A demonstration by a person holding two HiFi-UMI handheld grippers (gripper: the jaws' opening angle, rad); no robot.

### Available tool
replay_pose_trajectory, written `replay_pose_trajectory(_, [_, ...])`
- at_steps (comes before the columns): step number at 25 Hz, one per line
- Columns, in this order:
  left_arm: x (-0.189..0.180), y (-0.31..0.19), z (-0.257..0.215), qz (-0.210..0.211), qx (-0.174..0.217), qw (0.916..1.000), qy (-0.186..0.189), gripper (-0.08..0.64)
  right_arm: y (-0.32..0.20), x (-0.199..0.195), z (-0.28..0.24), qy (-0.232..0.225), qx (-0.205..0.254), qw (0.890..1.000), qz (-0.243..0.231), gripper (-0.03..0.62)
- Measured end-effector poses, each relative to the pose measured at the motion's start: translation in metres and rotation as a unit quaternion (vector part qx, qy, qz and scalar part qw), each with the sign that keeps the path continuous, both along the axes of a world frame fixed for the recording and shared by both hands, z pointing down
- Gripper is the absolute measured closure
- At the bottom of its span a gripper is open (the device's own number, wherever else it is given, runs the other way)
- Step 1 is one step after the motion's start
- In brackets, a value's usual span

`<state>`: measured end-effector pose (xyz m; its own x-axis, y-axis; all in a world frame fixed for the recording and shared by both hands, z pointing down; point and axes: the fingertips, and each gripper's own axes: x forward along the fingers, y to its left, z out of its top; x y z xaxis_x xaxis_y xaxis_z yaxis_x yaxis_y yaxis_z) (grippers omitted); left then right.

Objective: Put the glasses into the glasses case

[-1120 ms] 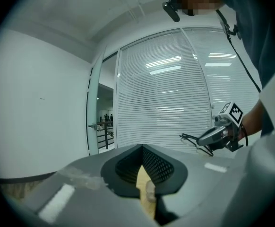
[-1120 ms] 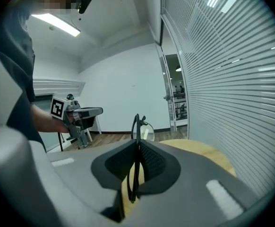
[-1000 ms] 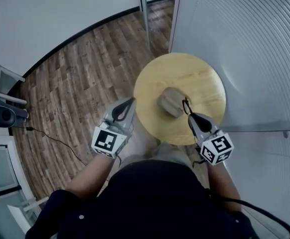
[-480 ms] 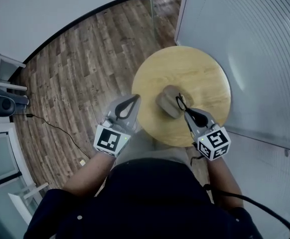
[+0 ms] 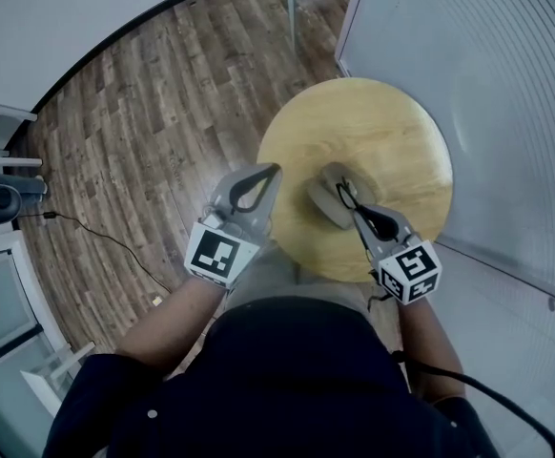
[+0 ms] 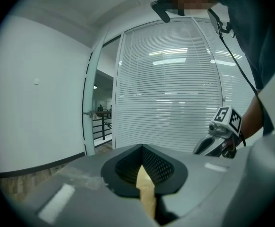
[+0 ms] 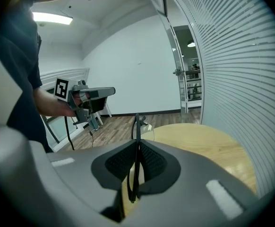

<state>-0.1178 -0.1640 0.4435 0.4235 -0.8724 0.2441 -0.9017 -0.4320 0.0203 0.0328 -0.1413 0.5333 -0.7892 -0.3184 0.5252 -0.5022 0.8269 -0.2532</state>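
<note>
- Right claw [image 5: 357,214], head view: it is clamped on the black glasses [image 5: 346,197], which stick out past its tips over the taupe glasses case [image 5: 321,197] on the round wooden table [image 5: 382,127]. We cannot tell whether the glasses touch the case, or whether the case is open. The left claw [image 5: 274,170] has its tips together on nothing, just beside the table's near-left edge and apart from the case. We judge the main risk to be that the loose case slides on the smooth wood if the glasses push on it, since nothing steadies it.
- Left gripper view: the left claw [image 6: 141,148] has its jaws meeting, empty, with only a sliver of table top showing beneath. The right claw [image 6: 214,144] shows off to the right. The case is out of sight here, so a reach to brace it could knock it instead.
- Right gripper view: the right claw [image 7: 136,161] pinches a thin part of the glasses [image 7: 136,126] edge-on, with a lens just past the tips above the table [image 7: 203,141]. The left claw [image 7: 110,91] sits well apart. With so slim a hold, we think the glasses could pivot or slip. The case lies hidden under the jaws, so a misjudged drop could miss it.
</note>
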Motion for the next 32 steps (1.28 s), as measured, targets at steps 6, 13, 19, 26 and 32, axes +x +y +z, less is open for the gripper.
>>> replay_pose_trajectory(6, [-0.011, -0.005, 0.033, 0.005, -0.036, 0.9993, 0.008, 0.56, -0.014, -0.008, 0.037, 0.016, -0.03, 0.999, 0.009, 0.563])
replay_pose_trajectory(13, [-0.015, -0.018, 0.067, 0.014, -0.063, 0.9979, 0.006, 0.56, -0.02, -0.021, 0.078, 0.029, -0.063, 0.998, 0.002, 0.563])
replay_pose_trajectory(19, [-0.024, -0.038, 0.082, 0.002, -0.062, 0.998, 0.005, 0.56, -0.022, -0.029, 0.106, 0.037, -0.084, 0.996, -0.01, 0.563])
replay_pose_trajectory(26, [-0.033, -0.029, 0.105, -0.015, -0.084, 0.9964, 0.005, 0.56, -0.009, -0.03, 0.14, 0.049, -0.113, 0.992, -0.022, 0.563])
replay_pose_trajectory(32, [-0.03, -0.025, 0.124, -0.013, -0.107, 0.9941, 0.008, 0.56, -0.01, -0.034, 0.155, 0.066, -0.119, 0.99, -0.042, 0.563])
